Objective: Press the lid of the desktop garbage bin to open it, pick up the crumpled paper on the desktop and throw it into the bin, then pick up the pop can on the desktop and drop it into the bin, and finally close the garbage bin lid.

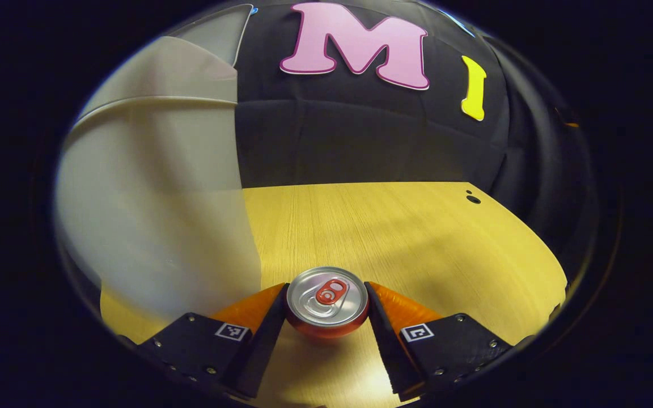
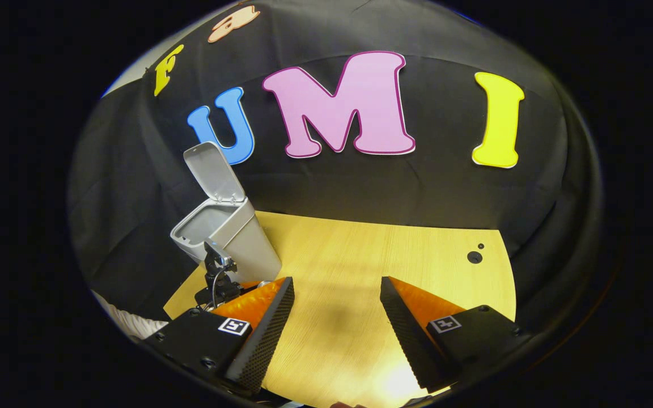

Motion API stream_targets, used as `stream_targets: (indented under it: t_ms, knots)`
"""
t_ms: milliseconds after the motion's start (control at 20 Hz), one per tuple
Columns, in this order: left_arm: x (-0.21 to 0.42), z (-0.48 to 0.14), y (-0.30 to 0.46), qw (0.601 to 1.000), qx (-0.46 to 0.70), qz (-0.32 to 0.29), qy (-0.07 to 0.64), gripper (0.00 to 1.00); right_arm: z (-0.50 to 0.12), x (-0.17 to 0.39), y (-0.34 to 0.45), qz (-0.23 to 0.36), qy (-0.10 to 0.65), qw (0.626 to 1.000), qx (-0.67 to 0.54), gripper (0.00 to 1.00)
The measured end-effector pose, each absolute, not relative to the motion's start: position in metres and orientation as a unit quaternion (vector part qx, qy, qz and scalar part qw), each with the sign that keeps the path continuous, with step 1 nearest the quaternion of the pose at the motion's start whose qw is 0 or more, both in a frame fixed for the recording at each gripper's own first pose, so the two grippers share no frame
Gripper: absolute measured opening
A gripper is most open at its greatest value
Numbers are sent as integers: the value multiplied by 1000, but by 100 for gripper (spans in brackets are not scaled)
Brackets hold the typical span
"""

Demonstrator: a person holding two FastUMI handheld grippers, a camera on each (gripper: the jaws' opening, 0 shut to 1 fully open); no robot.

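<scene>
In the left gripper view, the left gripper (image 1: 326, 306) sits low over a pale yellow wood-grain desktop (image 1: 417, 238), looking down along its two fingers. Between them stands a red aluminium pop can (image 1: 327, 301) with a silver top and a red pull tab, upright. Both fingers appear to touch the can's sides, one on each side, so the gripper seems closed on it, though how firmly it squeezes cannot be judged. Whether the can rests on the desktop or is slightly raised cannot be told. Just to the left of the can rises the smooth wall of a pale grey plastic desktop garbage bin (image 1: 151, 198), very near the camera

In the right gripper view, the right gripper (image 2: 338, 311) hovers above the same desktop with its fingers spread wide and nothing between them. Farther off stands the grey bin, its hinged lid (image 2: 213, 170) tilted up and back so the mouth is open. The left gripper and part of a light sleeve appear beside the bin's base

As a judgement of progress: the lid is already open, and no crumpled paper lies on the visible desktop, so it is probably in the bin already, though the inside is hidden. The can is at the grasping step. Left to do: lift the can, drop it in the bin, then close the lid
</scene>
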State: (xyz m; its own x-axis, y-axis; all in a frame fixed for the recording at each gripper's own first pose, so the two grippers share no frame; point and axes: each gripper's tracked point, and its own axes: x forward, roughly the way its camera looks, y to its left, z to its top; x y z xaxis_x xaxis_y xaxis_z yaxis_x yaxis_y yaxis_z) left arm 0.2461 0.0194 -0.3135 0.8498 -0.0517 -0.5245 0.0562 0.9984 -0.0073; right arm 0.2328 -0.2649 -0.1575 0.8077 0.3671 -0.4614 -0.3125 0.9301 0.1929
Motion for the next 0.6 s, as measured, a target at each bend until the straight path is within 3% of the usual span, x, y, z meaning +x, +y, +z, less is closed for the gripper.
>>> stream_targets:
  t_ms: [400, 600]
  knots:
    - [231, -184, 8, 984, 18, -39, 172, 82, -142, 231, -257, 188, 230, 952, 68, 98]
    - [220, -116, 21, 990, -10, -17, 136, 82, -127, 220, -250, 194, 214, 955, 65, 98]
